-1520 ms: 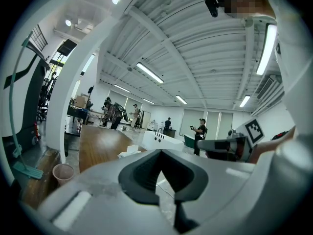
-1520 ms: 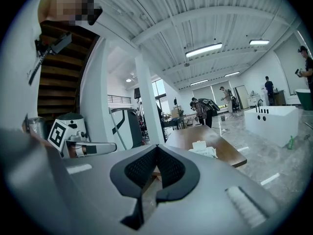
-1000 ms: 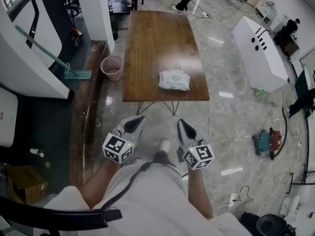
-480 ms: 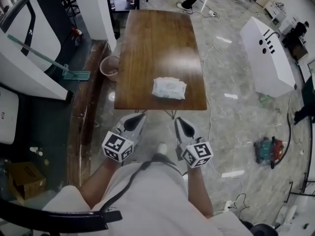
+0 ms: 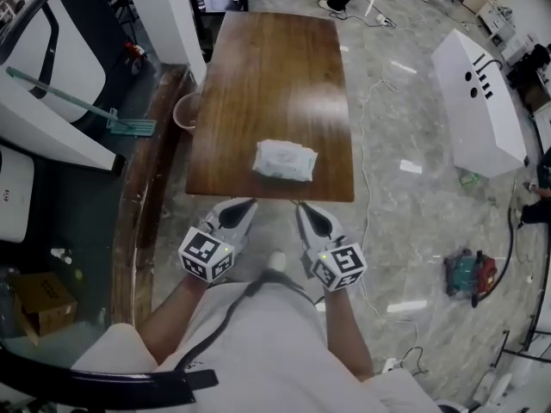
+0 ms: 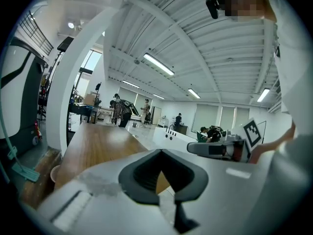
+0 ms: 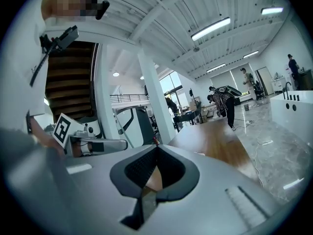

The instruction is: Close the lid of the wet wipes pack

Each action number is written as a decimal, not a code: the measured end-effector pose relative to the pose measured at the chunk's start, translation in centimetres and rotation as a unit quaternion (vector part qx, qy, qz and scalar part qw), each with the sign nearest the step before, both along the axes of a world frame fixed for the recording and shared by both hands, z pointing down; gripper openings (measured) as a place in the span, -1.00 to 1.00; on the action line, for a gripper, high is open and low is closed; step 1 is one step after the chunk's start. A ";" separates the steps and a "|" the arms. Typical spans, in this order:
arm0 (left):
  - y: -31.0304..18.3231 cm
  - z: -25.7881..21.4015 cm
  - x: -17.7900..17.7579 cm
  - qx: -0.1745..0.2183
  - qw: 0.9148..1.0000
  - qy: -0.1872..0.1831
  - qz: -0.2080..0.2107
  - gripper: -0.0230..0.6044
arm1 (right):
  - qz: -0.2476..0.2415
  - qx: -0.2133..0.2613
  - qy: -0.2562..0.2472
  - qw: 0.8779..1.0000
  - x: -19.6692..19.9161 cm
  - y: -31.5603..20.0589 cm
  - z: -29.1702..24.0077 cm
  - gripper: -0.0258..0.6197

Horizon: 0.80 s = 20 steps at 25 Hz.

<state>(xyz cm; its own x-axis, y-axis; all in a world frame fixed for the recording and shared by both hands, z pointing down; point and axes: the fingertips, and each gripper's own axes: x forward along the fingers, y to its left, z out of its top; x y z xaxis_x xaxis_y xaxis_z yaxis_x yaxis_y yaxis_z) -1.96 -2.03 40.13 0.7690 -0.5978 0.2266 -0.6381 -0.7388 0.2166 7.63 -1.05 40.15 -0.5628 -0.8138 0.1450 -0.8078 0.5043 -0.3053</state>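
Pack of wet wipes (image 5: 285, 160) lies flat on the wooden counter (image 5: 275, 67), close to the counter's near edge and roughly centred across its width. Lid position cannot be read at this size. Nothing touches the pack.

Left gripper (image 5: 240, 206) and right gripper (image 5: 302, 206) are held side by side just short of the counter's near edge, over the floor (image 5: 405, 222). Both tips point toward the pack and stand apart from it. In the left gripper view the jaws are closed with the tips meeting, and nothing is between them. In the right gripper view the jaws are likewise together and empty.

Surroundings:
- A round bucket (image 5: 182, 110) stands on the floor at the counter's left edge, partly hidden by it.
- A teal long-handled broom (image 5: 131, 127) sits further left.
- A cable (image 5: 365, 175) runs along the floor beside the counter's right edge.
- A long white cabinet (image 5: 478, 101) stands well to the right.
- A red and green machine (image 5: 469, 274) rests on the floor at the lower right.
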 end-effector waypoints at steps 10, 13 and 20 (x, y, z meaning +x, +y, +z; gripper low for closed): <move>-2.7 1.3 4.2 -0.001 0.999 -0.019 -0.033 -0.92 | -0.042 -0.016 -0.005 0.999 3.4 -2.0 2.0 -0.89; -3.1 1.3 5.2 -0.002 0.999 -0.018 -0.038 -0.92 | -0.051 -0.014 -0.004 0.999 4.5 -2.7 2.2 -0.89; -3.1 1.8 6.3 -0.010 0.999 -0.025 -0.043 -0.92 | -0.062 -0.014 -0.008 0.998 5.9 -3.9 2.6 -0.89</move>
